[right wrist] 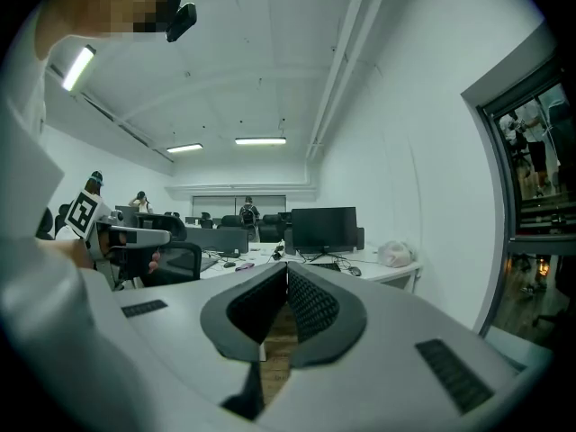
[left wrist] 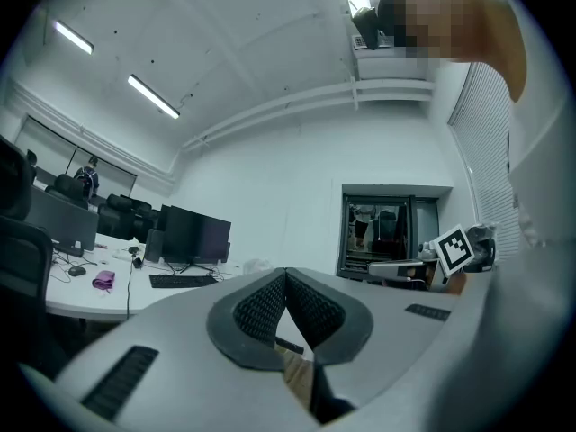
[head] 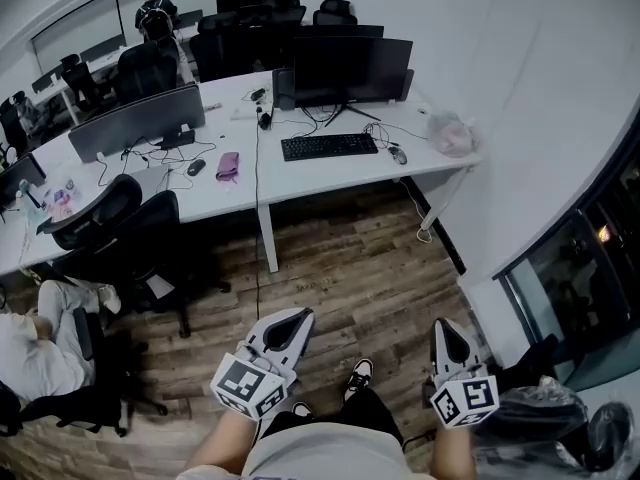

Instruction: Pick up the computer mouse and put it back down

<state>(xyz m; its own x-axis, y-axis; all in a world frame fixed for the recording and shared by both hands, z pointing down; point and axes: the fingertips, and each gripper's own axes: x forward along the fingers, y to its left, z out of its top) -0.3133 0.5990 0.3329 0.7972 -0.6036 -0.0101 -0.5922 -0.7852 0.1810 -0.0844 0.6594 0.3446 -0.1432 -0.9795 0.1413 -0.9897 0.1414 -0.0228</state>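
Both grippers are held low by the person's body, well apart from the counter (head: 330,183). Left gripper (head: 300,315): jaws together, tips touching, nothing between them. Right gripper (head: 443,325): jaws pressed shut, empty too.

The mouse (head: 398,155) lies on the counter just right of the keyboard (head: 329,146), in front of the monitor (head: 352,68) and set back a bit from the counter's near edge. A plastic bag (head: 450,134) sits near the right corner.

A broad stretch of wood floor (head: 340,268) lies open between the grippers and the counter's front edge. Office chairs (head: 120,233) crowd the left side, and the white wall (head: 520,88) closes the right side past the counter's end.

Head view only: a second mouse (head: 196,167) on the left-hand desk section, and a seated person (head: 30,343) at lower left.

Left gripper view only: a dark glass doorway (left wrist: 378,232), with the right gripper's marker cube (left wrist: 454,248) beside it. The mouse is too small to make out there.

The right gripper view shows the mouse (right wrist: 355,271) side-on, past the jaw tips, plus ceiling lights (right wrist: 261,140).
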